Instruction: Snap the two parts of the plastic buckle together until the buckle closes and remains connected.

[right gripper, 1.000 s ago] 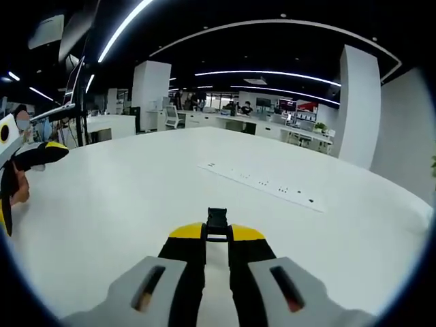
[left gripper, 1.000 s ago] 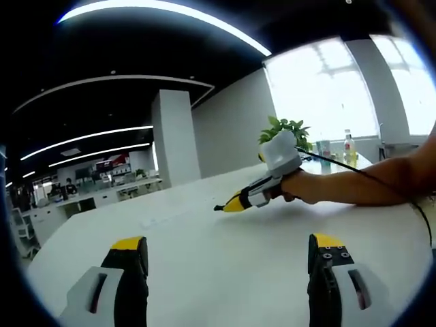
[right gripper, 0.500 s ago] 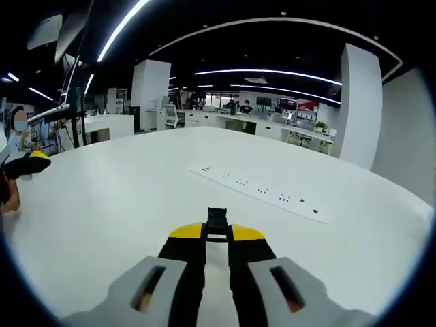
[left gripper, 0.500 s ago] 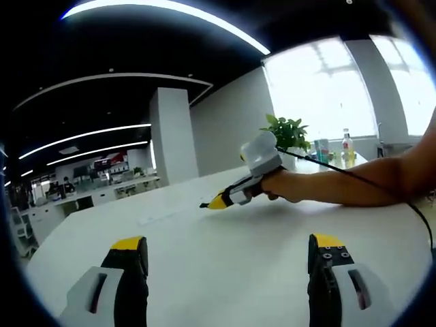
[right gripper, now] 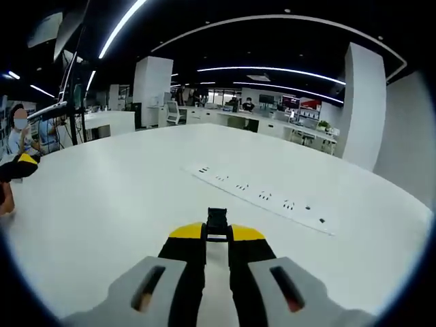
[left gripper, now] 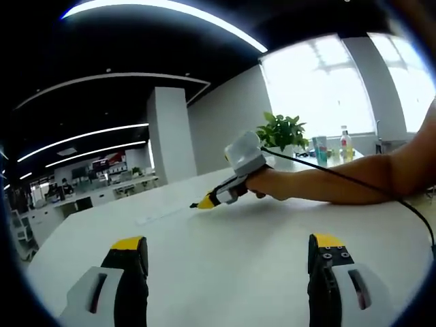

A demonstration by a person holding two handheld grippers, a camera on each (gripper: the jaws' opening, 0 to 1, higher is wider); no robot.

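Right gripper view gives me my right gripper (right gripper: pixel 217 235) clenched on a small black buckle part (right gripper: pixel 217 223), which sticks out just past the yellow tips, pinched between the two jaws. It hangs above a broad white table (right gripper: pixel 122 204). Ahead of the buckle part, well apart from it, a long white power strip (right gripper: pixel 262 199) lies flat on the table, running from near the middle off toward the right. At the far left edge I see the yellow tip of my left gripper (right gripper: pixel 20 163) with part of a hand (right gripper: pixel 5 197) below it.

Through the left gripper view, my left gripper (left gripper: pixel 228 262) is released: its two jaws stand wide apart with bare table (left gripper: pixel 225 272) between them and nothing held. Beyond them my right gripper (left gripper: pixel 204 202) comes in from the right, its yellow tip pointing left and low over the table; whether it touches the surface I cannot tell. A hand (left gripper: pixel 269 184) grips its handle, the forearm (left gripper: pixel 368 177) stretches back to the right, and a black cable (left gripper: pixel 354 187) trails over it. Behind stand a potted plant (left gripper: pixel 281 131), a cup (left gripper: pixel 320 145) and a bottle (left gripper: pixel 347 144) by the bright window (left gripper: pixel 320 88). I cannot make out the second half of the buckle anywhere.
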